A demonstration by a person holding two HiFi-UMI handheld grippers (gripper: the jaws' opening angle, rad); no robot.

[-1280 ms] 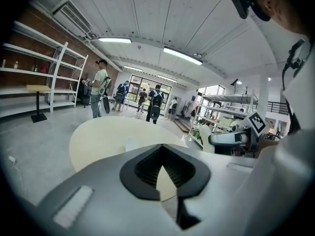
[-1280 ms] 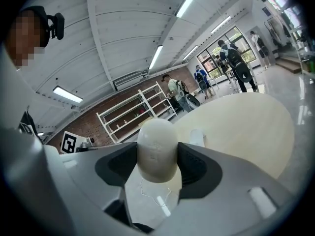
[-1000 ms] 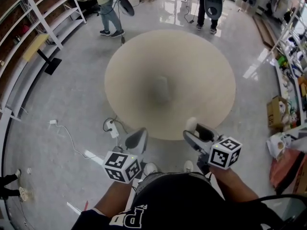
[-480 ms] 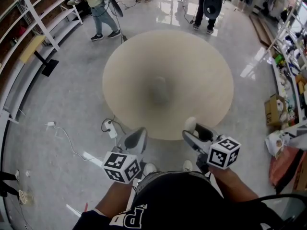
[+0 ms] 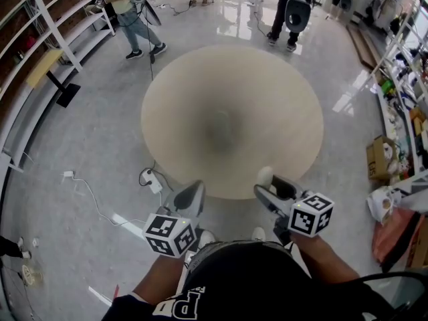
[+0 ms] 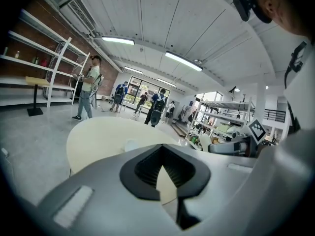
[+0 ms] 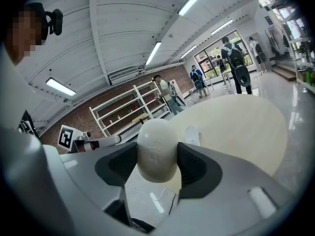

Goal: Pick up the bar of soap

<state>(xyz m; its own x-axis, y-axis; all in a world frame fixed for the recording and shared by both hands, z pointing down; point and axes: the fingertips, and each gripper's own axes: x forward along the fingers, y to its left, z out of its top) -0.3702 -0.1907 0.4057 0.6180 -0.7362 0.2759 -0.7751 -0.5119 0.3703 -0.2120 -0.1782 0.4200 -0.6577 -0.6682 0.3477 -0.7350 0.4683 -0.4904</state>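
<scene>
Right gripper (image 7: 157, 157) is still clenching the bar of soap (image 7: 156, 146), hovering over the round table's (image 5: 234, 105) near edge; pickup looking complete.

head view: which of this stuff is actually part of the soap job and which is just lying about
Part of the job:
- bar of soap, clamped in the right gripper
- round table, just ahead of the grippers
- left gripper, shut and empty

Just lying about:
- power strip with its cable on the floor
- cardboard box
- white shelves
</scene>
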